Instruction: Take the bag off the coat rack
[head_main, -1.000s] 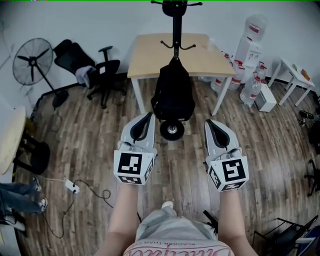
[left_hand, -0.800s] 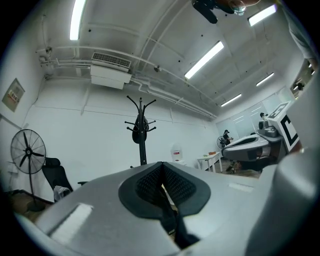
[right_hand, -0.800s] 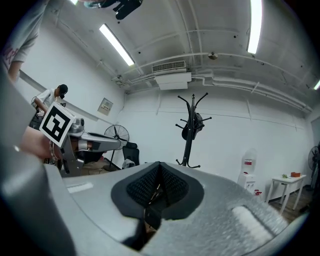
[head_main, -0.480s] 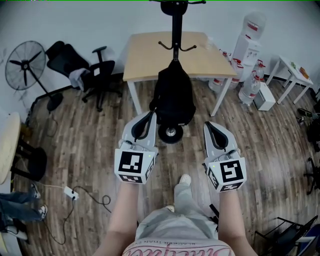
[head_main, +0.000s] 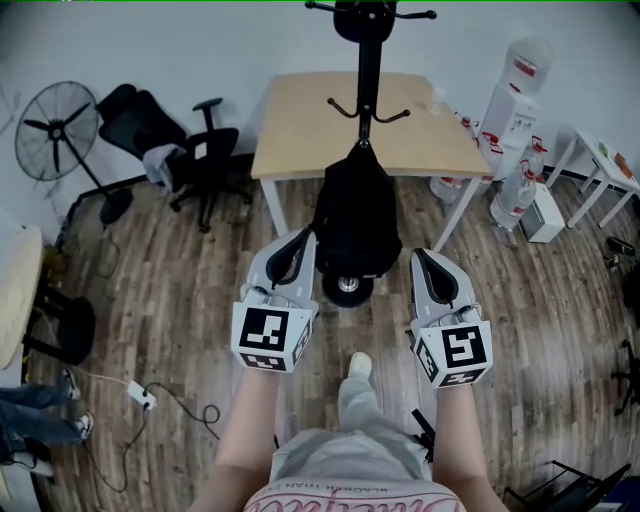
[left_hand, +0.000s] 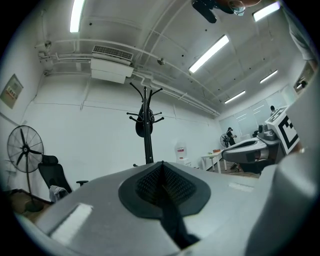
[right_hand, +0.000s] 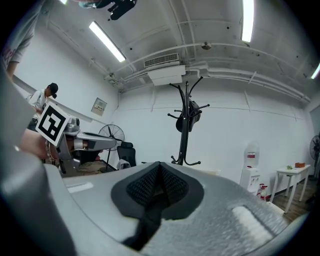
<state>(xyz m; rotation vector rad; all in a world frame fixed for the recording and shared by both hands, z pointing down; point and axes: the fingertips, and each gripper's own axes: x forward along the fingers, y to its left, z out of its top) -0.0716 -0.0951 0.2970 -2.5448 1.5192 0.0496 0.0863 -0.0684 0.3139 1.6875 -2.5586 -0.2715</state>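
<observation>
Head view: stepped closer since a second ago, now flanking black fabric backpack (head_main: 352, 215) hung low on black metal coat rack (head_main: 367, 60). Clenched shut and empty: left tool (head_main: 299, 240), right tool (head_main: 423, 256), just beside backpack. Approach nearly done; must open before grasping.

Long ceiling tube lights (left_hand: 209, 53) keep the room bright and even, flaring white in both gripper views. Shadows on the wood floor (head_main: 170, 300) are soft and faint. The black bag (head_main: 352, 220) shows almost no detail. Every view bulges, with dark vignetted corners; the closest surfaces look soft.
</observation>
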